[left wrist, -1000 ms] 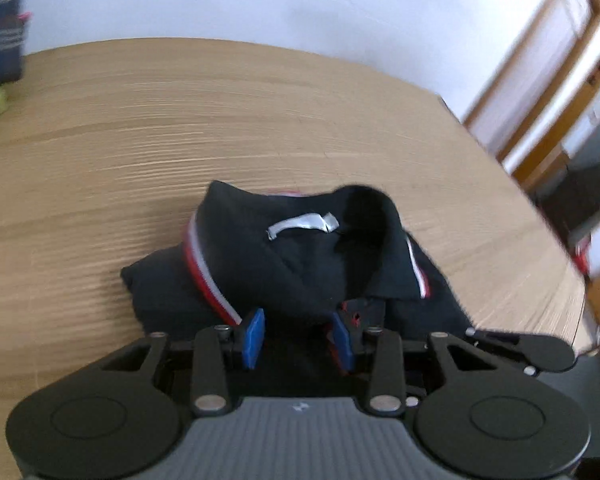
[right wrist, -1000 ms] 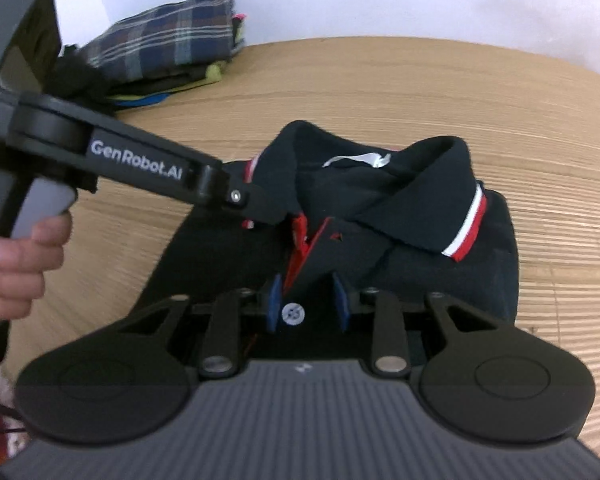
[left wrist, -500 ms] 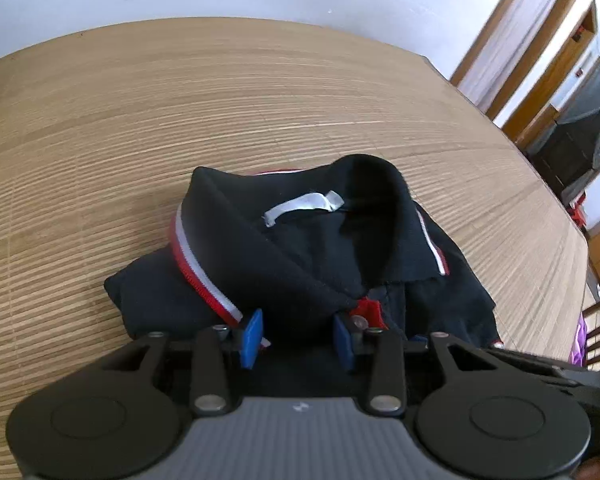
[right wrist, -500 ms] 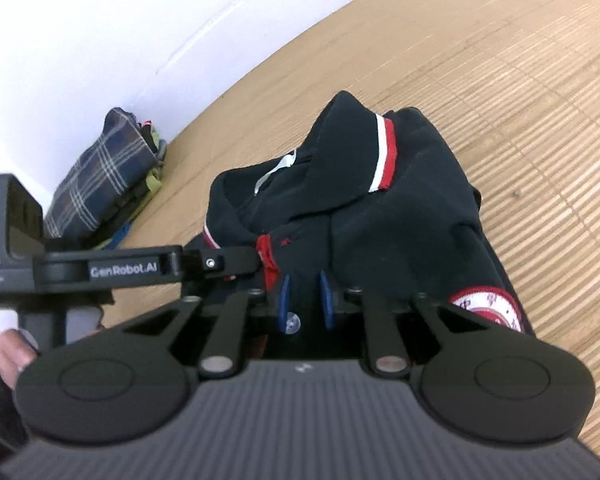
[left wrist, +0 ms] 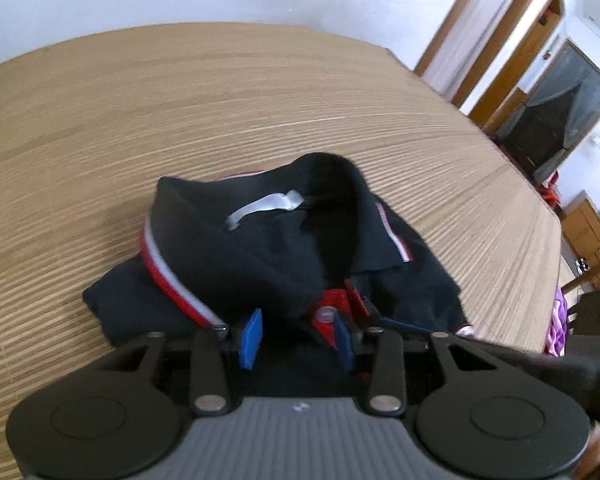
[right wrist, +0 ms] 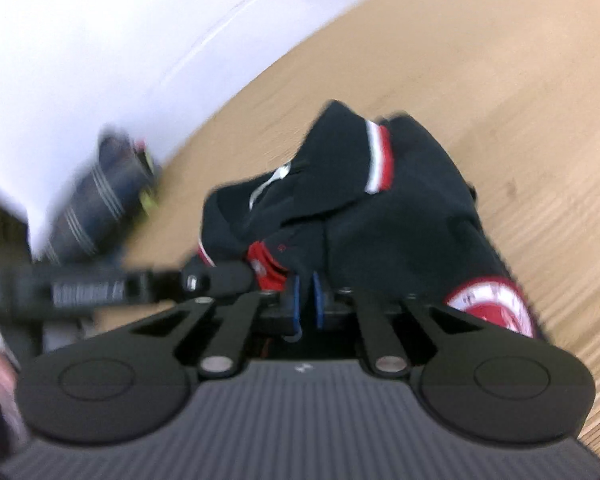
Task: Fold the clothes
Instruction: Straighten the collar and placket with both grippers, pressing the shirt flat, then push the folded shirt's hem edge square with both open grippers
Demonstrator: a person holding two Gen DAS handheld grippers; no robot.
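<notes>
- While the folded black polo shirt (left wrist: 284, 248) lies on the wooden table (left wrist: 180, 112), the left gripper (left wrist: 296, 338) stands spread over its near edge.
- Only the right wrist view shows the right gripper (right wrist: 306, 300), just closed to pinch the shirt's placket, and a plaid clothes pile (right wrist: 100, 196) far left.

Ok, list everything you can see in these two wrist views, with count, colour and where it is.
polo shirt: one, black with red and white collar trim, folded on the table in front of both grippers
clothes pile: one, dark plaid on top, by the wall, blurred
table: one, light wood
left gripper: one, black with blue pads, jaws apart over the shirt's near edge
right gripper: one, black with blue pads, just closed, pads nearly together at the red placket; grip unclear
</notes>
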